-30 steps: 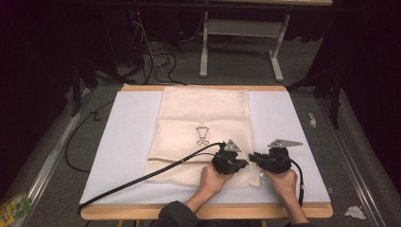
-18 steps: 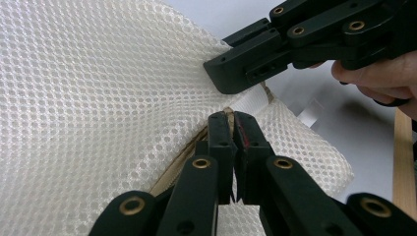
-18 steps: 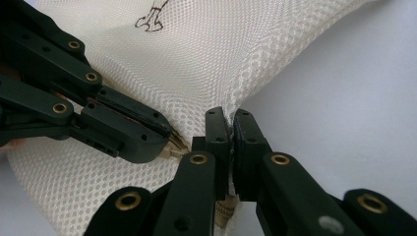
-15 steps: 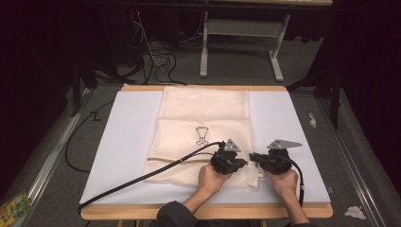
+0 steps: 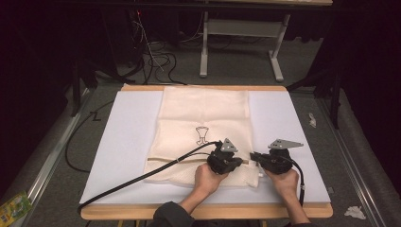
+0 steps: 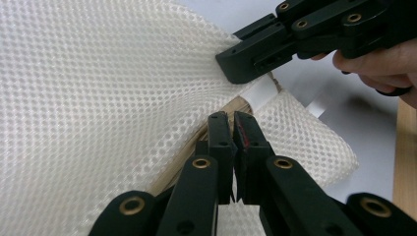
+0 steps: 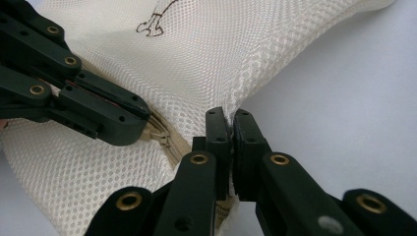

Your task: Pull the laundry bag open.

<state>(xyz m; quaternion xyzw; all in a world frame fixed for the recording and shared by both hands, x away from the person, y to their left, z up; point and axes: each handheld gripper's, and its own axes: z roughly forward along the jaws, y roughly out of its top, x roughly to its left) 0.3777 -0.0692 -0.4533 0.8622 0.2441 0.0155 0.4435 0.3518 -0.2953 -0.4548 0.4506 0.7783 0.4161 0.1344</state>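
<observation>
A cream mesh bag point(image 5: 203, 113) with a small printed figure point(image 5: 202, 135) lies flat on the white board point(image 5: 127, 142). Its tan zipper point(image 5: 165, 160) runs across the near end. My left gripper point(image 5: 242, 161) points right and is shut on the zipper strip point(image 7: 166, 139); in its own view the jaws point(image 6: 232, 120) meet on that seam. My right gripper point(image 5: 254, 156) faces it from the right, tips almost touching. Its jaws point(image 7: 230, 118) are shut on the bag's mesh edge, which bunches up between them. Each view shows the other gripper close by point(image 6: 241, 69) point(image 7: 133, 123).
A black cable point(image 5: 142, 177) trails from the left gripper across the board toward the front left. The wooden table edge point(image 5: 142, 211) borders the board. A green packet point(image 5: 14, 207) and crumpled paper point(image 5: 354, 212) lie on the floor. A desk frame point(image 5: 241, 33) stands behind.
</observation>
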